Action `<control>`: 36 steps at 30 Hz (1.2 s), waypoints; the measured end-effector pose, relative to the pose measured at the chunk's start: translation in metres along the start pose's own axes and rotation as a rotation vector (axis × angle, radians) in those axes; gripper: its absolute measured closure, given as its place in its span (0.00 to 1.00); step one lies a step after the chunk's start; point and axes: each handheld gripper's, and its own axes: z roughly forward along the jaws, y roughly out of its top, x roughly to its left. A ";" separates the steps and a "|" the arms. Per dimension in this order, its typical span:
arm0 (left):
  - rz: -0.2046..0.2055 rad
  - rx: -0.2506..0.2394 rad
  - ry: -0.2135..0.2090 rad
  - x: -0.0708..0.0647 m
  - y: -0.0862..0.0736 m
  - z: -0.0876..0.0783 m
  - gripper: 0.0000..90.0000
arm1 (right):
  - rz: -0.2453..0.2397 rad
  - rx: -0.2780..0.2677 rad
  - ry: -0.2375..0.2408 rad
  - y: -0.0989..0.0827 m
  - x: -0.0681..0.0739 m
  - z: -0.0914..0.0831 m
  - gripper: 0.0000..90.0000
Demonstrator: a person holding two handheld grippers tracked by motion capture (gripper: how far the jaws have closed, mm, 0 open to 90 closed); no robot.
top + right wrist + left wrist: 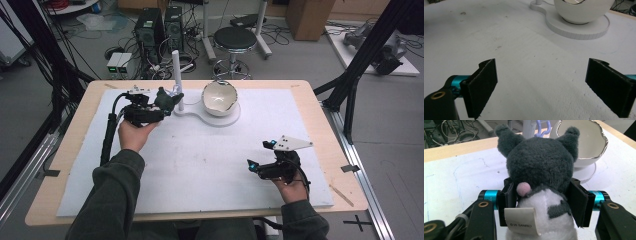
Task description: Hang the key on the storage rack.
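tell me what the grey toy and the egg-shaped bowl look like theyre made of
Toy: soft plush, judging by its fuzzy grey and white pile and sewn-in fabric tag. Bowl: smooth glossy white, probably ceramic or hard plastic, with a jagged rim edged in shiny silver.

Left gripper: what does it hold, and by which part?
The left gripper holds the grey plush toy, its pads pressing the body's two sides, below the head.

Plush toy's [541, 167] face hidden, its lower body cut off at the bottom edge.
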 end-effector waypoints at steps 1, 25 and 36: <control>-0.001 0.000 0.000 0.000 0.000 0.000 0.49 | 0.000 -0.001 0.000 0.000 0.000 0.000 0.11; 0.011 -0.003 -0.005 0.001 0.000 -0.001 0.39 | -0.005 -0.005 -0.005 0.000 -0.001 -0.001 0.11; 0.057 -0.024 -0.034 -0.003 -0.001 -0.008 0.39 | -0.002 -0.005 -0.007 0.000 -0.001 -0.001 0.11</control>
